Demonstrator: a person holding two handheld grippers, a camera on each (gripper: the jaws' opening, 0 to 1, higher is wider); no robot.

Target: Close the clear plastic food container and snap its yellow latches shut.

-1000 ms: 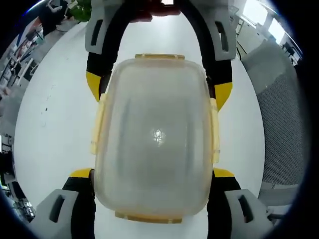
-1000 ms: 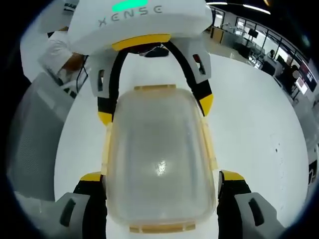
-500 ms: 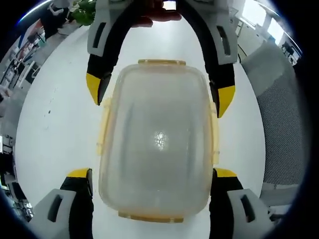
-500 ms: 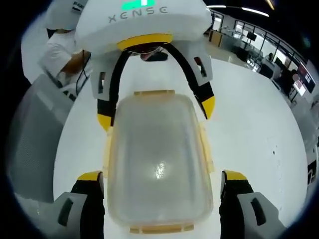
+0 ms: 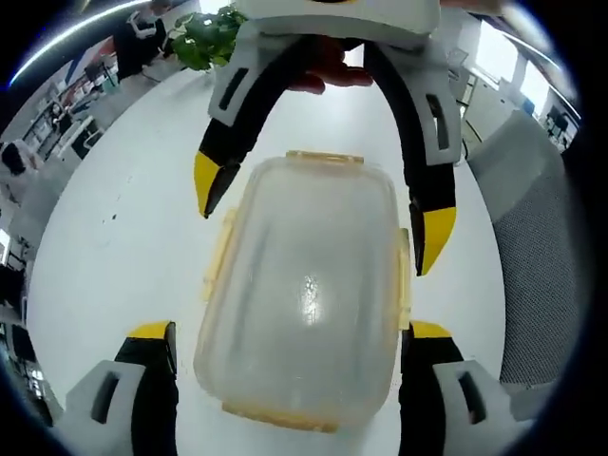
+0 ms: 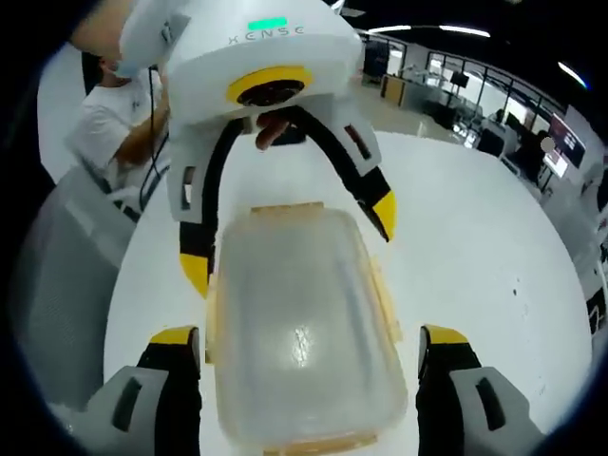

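Big open office behind everything, with a round white desk (image 5: pixel 114 285) and a leafy plant (image 5: pixel 211 33) at its far edge in my left gripper view. A grey mesh chair (image 5: pixel 532 266) sits beside the desk on one side.

The clear plastic food container (image 5: pixel 309 294) is flat on the desk, lid on top, right between my two claws. In my left gripper view my left claw (image 5: pixel 290 334) has its jaws spread wide, one on each long side of the box and not touching it. Across from it my right claw (image 5: pixel 323 204) is also spread, yellow tips hanging just off the far corners, not pinching anything.

My right gripper view gives the same picture from the other end: right claw (image 6: pixel 309 342) jaws wide apart around the container (image 6: pixel 299 332), left claw (image 6: pixel 290 242) facing me, tips clear of the box.

The yellow latches (image 5: pixel 405 275) look folded down along the long sides, though through the fisheye I can't say if they're actually snapped. Someone in a white shirt (image 6: pixel 109 119) stands past the desk.
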